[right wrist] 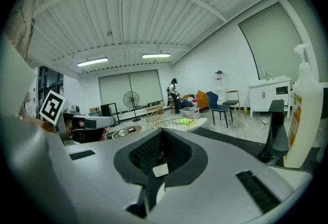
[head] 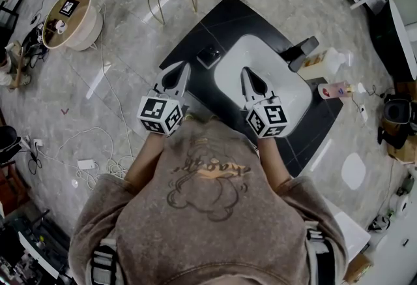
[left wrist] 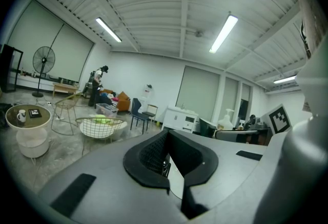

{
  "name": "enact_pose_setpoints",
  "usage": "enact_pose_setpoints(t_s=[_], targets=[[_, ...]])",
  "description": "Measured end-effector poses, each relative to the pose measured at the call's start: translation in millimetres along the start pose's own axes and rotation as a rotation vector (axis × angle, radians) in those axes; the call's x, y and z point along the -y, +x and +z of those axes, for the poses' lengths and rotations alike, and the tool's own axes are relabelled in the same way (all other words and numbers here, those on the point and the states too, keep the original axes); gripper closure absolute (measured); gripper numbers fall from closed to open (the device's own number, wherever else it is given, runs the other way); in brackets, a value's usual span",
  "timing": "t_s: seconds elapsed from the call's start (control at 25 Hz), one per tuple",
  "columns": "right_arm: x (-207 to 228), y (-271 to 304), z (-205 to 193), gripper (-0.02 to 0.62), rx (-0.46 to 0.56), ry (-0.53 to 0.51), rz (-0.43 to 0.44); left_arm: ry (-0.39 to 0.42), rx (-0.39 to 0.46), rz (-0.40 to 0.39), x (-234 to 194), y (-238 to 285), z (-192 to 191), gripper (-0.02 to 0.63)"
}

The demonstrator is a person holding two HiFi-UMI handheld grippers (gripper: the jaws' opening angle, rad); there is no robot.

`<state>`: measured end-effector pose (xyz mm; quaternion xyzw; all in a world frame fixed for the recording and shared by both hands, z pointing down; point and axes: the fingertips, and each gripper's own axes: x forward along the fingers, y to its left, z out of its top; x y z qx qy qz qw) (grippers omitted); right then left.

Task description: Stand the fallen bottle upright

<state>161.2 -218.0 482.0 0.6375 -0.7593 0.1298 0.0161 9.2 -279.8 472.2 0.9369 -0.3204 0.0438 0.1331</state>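
Room's looking bright & even, ceiling tube lights shining from overhead and streaking glare on the floor. Gripper views are bending w/ fisheye, corners going black. Left gripper & right gripper are looking soft near the lens.
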Motion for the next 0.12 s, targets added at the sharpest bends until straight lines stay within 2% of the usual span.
enact_pose_setpoints(t_s=[0.12], targets=[[-0.5, 0.4, 0.7, 0.595, -0.002, -0.001, 0.002, -0.004, 0.0, 0.001, -0.4, -0.5, 0.1, 0.588]])
